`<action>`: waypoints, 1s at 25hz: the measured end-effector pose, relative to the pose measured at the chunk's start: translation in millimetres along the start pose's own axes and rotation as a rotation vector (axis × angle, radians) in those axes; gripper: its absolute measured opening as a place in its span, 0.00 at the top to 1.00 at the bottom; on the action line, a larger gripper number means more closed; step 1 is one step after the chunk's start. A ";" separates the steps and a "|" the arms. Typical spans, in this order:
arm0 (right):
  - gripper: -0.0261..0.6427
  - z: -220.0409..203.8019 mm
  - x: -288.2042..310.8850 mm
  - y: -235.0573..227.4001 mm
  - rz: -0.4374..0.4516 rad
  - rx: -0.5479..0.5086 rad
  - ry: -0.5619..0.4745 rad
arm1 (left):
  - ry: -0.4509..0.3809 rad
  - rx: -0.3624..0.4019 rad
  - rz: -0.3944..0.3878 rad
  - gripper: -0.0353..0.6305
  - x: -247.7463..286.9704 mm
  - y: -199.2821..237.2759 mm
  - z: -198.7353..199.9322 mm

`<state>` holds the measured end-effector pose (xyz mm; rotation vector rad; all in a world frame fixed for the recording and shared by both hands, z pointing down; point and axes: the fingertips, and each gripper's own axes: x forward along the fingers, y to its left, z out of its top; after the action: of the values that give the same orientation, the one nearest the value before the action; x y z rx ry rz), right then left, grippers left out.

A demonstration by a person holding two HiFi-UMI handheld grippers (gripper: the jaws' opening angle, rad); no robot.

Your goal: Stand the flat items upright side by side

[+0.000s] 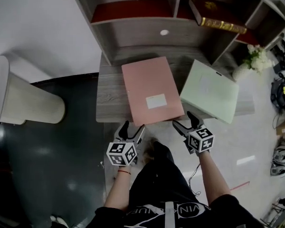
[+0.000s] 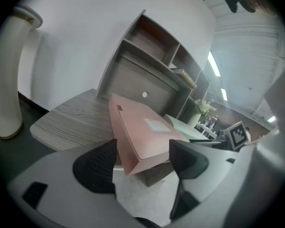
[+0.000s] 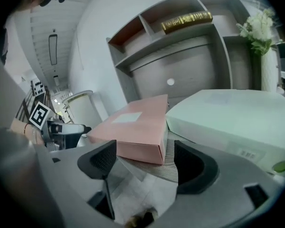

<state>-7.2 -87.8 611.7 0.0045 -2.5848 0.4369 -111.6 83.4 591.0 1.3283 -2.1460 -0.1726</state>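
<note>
Left gripper (image 1: 131,128) and right gripper (image 1: 187,120) face pink box (image 1: 151,90), jaws wide.

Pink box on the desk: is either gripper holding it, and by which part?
Nothing is held. The left gripper and right gripper both stand open at the near corners of the pink box, pads off it.

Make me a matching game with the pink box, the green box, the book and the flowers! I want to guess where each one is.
Things:
1. pink box
2. green box
3. book
4. flowers

Places:
A. flat on the desk, on the right
B. in a vase
C. flat on the desk, on the left
D. up on a shelf

Pairs: 1-C, 2-A, 3-D, 4-B
</note>
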 end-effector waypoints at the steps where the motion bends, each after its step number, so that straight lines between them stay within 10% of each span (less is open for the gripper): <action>1: 0.41 -1.5 3.9 0.4 0.017 -0.009 0.013 | 0.002 0.001 0.000 0.45 2.8 -1.2 -0.1; 17: 0.46 -26.8 0.8 76.8 0.300 -0.108 0.122 | -0.087 -0.008 0.094 0.44 -28.1 24.5 6.1; 25: 0.43 -20.8 7.8 68.0 0.307 -0.066 0.118 | -0.108 -0.061 0.123 0.43 -31.5 48.8 5.5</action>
<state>-9.6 -16.3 611.6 -0.4329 -2.4872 0.4468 -142.3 133.0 593.1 1.1729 -2.2858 -0.2636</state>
